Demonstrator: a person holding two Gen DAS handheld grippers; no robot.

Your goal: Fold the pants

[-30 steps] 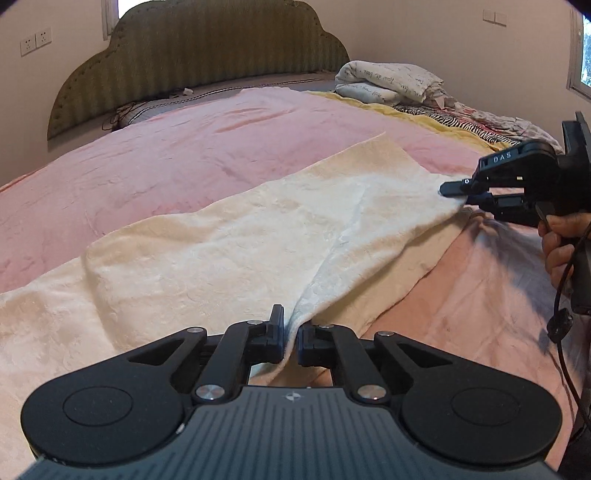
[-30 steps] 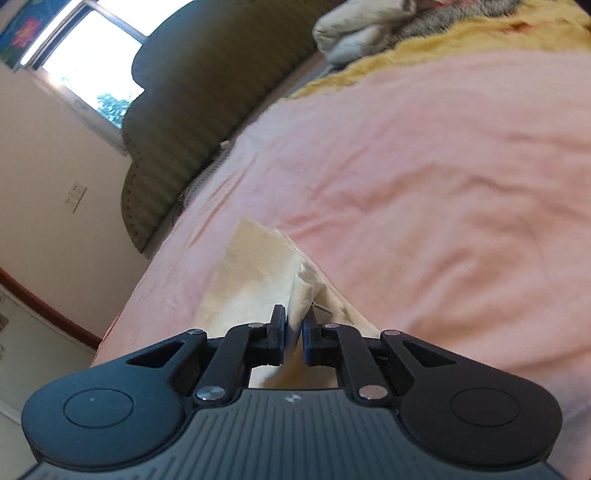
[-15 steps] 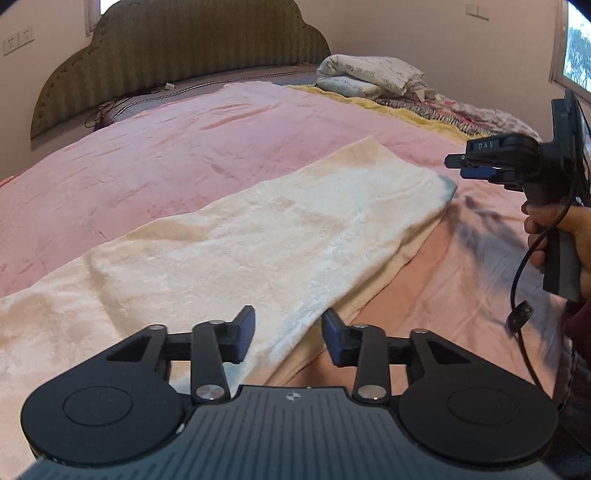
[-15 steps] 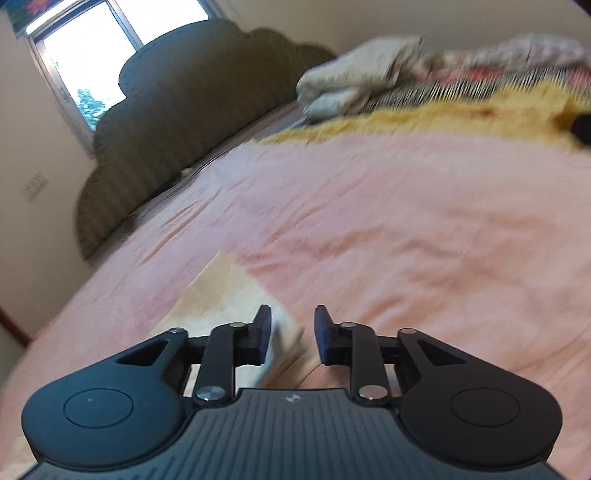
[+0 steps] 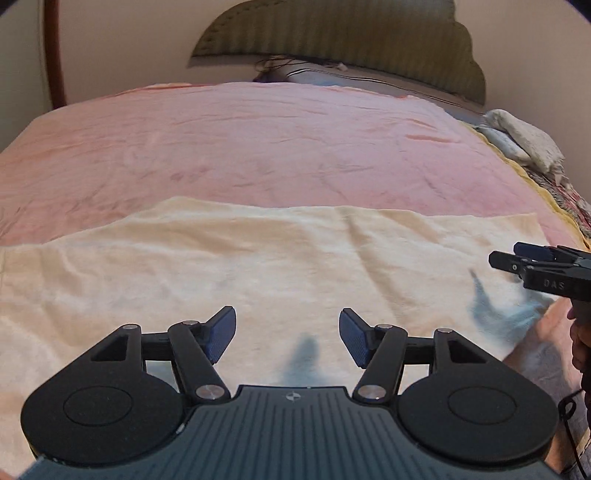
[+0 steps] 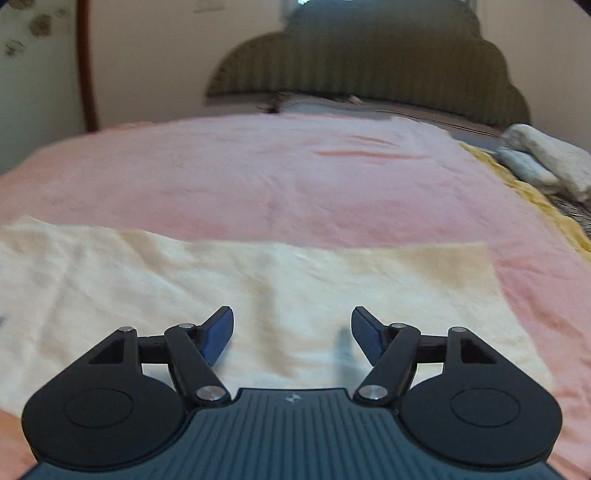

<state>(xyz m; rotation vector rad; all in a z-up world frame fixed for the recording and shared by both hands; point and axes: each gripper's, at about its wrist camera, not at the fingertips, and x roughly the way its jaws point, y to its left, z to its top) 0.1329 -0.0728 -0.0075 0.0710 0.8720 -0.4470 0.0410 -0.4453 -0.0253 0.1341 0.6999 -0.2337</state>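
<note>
The cream pants (image 5: 258,266) lie flat across the pink bedspread (image 5: 258,140), stretched left to right in one long band. My left gripper (image 5: 287,334) is open and empty, held just above the middle of the pants. My right gripper (image 6: 291,332) is open and empty above the pants (image 6: 295,280) near their right end. The right gripper also shows at the right edge of the left wrist view (image 5: 517,258), over the right end of the pants.
A padded green headboard (image 5: 332,33) stands at the far end of the bed. Folded pale bedding (image 5: 524,136) and a yellow and patterned blanket (image 6: 535,192) lie along the right side. A dark wooden post (image 5: 53,51) stands at far left.
Both grippers were shut on the pants' edge, then let go and opened wide. The lifted layer now lies flat, and both views have swung to face the headboard.
</note>
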